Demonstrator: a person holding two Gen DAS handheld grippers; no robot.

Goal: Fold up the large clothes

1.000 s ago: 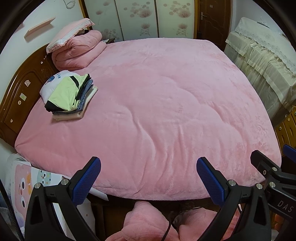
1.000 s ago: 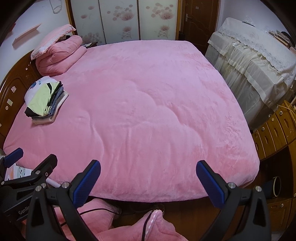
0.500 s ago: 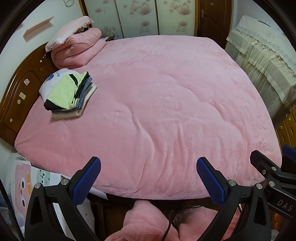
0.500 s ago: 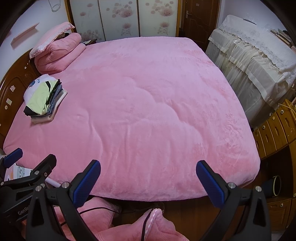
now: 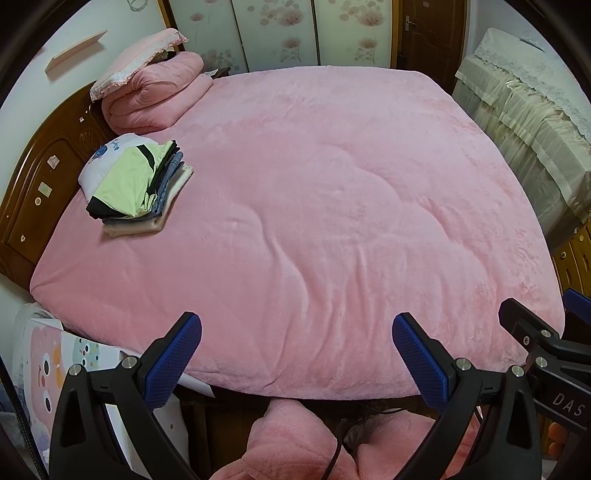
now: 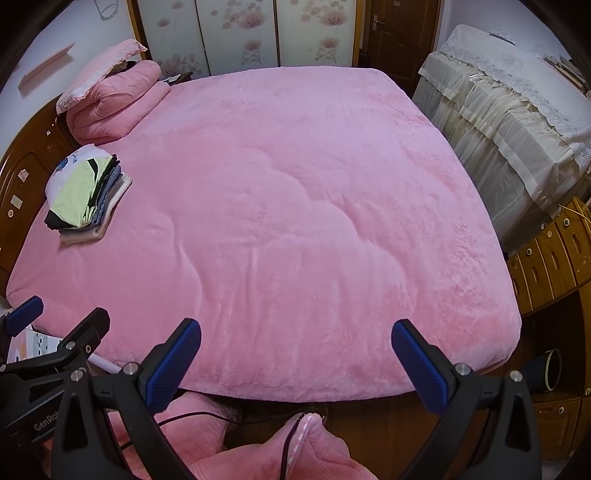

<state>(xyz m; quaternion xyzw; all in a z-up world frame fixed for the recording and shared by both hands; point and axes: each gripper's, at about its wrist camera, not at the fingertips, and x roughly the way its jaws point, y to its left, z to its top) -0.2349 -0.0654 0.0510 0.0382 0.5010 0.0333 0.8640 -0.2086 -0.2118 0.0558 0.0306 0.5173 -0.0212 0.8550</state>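
The stack of folded clothes (image 5: 136, 186) sits near the headboard (image 5: 40, 184) on the left side of the pink blanket (image 5: 314, 203), a pale green garment (image 5: 127, 181) on top, denim and cream layers under it. I judge the folding done for those pieces; no unfolded garment lies on the bed in either view, so I can't tell whether anything is left, or where the next piece would come from. My left gripper (image 5: 297, 356) and right gripper (image 6: 297, 356) both hang over the near edge of the bed with jaws spread wide and nothing between them. Beyond the stack, a rolled pink quilt (image 5: 155, 92) with a pillow (image 5: 136, 61) on it occupies the far corner. Nothing blocks the middle of the blanket. A cloth-draped cabinet (image 6: 509, 107) stands to the right, a dark door (image 6: 397, 33) beyond.
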